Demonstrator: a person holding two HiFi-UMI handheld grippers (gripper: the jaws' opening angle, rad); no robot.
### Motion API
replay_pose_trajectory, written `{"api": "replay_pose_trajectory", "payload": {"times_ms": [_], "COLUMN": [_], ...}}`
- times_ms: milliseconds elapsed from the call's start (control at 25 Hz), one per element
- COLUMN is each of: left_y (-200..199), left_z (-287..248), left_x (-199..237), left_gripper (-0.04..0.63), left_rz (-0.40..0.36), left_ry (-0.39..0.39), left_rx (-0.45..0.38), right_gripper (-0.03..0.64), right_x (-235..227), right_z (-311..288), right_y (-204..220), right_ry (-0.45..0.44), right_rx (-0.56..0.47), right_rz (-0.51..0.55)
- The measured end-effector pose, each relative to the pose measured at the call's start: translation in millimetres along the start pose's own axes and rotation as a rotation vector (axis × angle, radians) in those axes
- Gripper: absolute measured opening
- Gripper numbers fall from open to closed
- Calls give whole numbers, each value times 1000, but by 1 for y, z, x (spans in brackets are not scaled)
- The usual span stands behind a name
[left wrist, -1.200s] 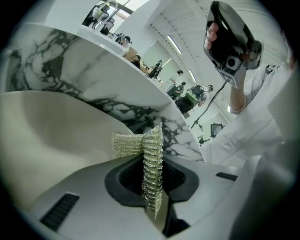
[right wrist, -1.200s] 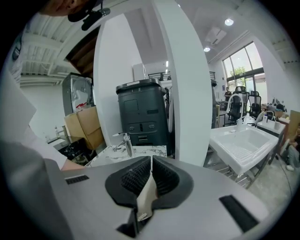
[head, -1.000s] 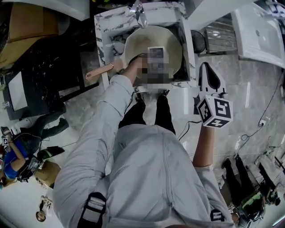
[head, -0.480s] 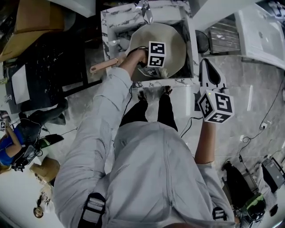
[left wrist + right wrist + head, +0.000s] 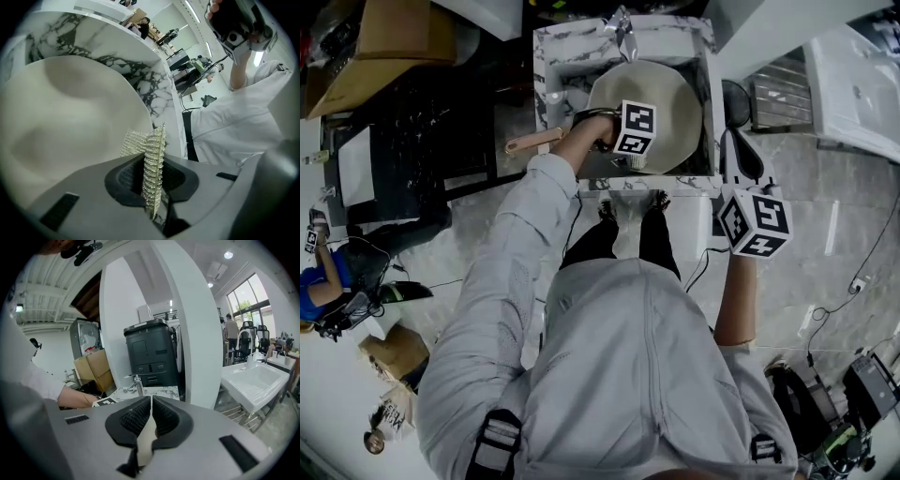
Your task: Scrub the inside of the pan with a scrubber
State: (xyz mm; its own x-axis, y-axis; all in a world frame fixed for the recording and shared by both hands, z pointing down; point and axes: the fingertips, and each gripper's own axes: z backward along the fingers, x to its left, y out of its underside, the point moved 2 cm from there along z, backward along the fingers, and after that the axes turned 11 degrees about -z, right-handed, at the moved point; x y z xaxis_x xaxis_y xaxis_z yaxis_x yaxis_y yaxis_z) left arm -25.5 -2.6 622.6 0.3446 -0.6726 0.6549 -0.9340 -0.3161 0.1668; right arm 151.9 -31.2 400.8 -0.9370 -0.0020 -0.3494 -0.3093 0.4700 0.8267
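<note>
The person stands at the marble-patterned sink (image 5: 551, 58), and the pan (image 5: 670, 94) lies inside it. Its pale inside faces up, and its light handle (image 5: 534, 141) sticks out over the sink's left edge. A faucet (image 5: 623, 23) rises at the sink's far side.

The left gripper (image 5: 152, 157) is down inside the pan, on the side nearest the person. Its jaws are nearly together, clamped on a metal mesh scrubber (image 5: 151, 178). The scrubber stands on edge between the dark ribbed pads (image 5: 126, 178), and its top pokes out past the tips. The pan's smooth cream wall (image 5: 70, 122) lies just behind the scrubber, with the sink's veined marble wall (image 5: 140, 84) beyond that. I can't tell whether the mesh actually touches the pan.

The right gripper (image 5: 736, 141) is held up in the air to the right of the sink, well away from the pan. Its jaws point away from the person and meet at the tips, with nothing between them. Past them there is a white pillar (image 5: 187, 324) beside the sink and a dark grey bin (image 5: 152, 352) behind it.
</note>
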Motion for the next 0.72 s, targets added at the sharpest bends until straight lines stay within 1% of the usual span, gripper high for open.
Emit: {"api": "replay_pose_trajectory", "payload": {"times_ms": [240, 480, 720], "left_y": [18, 41, 62], "left_z": [11, 30, 40], "left_x": [6, 26, 42], "left_gripper": [66, 66, 66], "left_rz": [53, 112, 117], "left_ry": [-84, -215, -334], "left_rx": [83, 187, 329], "right_gripper": [41, 41, 41], "right_x": [2, -1, -12], "right_z": [-7, -15, -26], "right_y": [-5, -7, -10], "right_ry": [-31, -60, -68], "right_rx": [4, 26, 45], "right_rz": [4, 1, -6]}}
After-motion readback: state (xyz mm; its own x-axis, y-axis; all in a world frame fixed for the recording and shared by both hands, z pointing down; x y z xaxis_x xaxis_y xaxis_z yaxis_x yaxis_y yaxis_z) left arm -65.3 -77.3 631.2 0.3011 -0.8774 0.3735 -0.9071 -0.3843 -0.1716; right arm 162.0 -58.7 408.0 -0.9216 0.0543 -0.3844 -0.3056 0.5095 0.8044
